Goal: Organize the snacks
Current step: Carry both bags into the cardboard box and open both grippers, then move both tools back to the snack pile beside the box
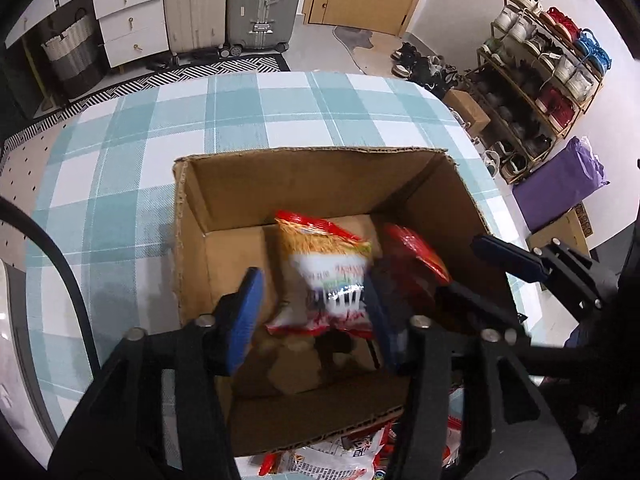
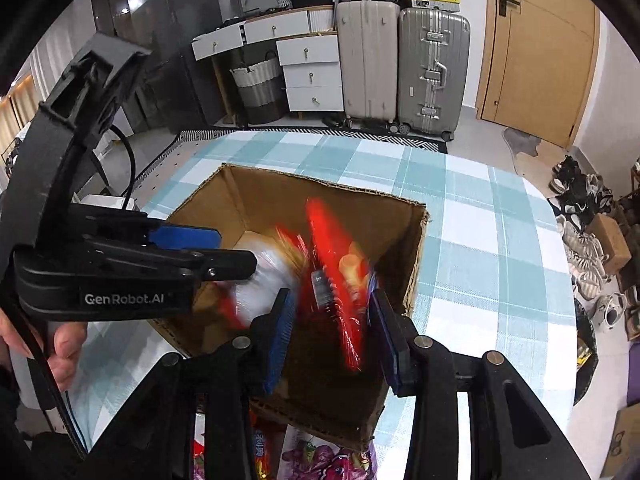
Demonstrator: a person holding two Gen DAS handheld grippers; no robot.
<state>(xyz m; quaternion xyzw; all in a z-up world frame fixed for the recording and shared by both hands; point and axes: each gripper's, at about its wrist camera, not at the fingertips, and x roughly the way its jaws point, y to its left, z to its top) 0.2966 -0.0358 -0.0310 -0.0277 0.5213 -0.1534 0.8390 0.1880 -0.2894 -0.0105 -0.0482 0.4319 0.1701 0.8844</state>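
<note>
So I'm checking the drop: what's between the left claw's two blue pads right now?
In the left wrist view, a blurred white and orange snack packet sits between the left claw pads, over the open cardboard box.

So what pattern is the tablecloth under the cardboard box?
Teal-and-white plaid tablecloth, clearest in the left wrist view, beyond the cardboard box.

Open brown cardboard box (image 1: 224, 200) stands on the teal-and-white checked cloth, flaps cut away, rim ragged. Inside it, blurred: an orange-and-white snack packet with red edges (image 1: 328, 272), roughly upright near the middle, and just beside it a red snack packet (image 2: 336, 264), tilted on edge. More packets lie outside against the box's near wall, among them a purple one (image 2: 320, 456) and white-and-red ones (image 1: 320, 460).
</note>
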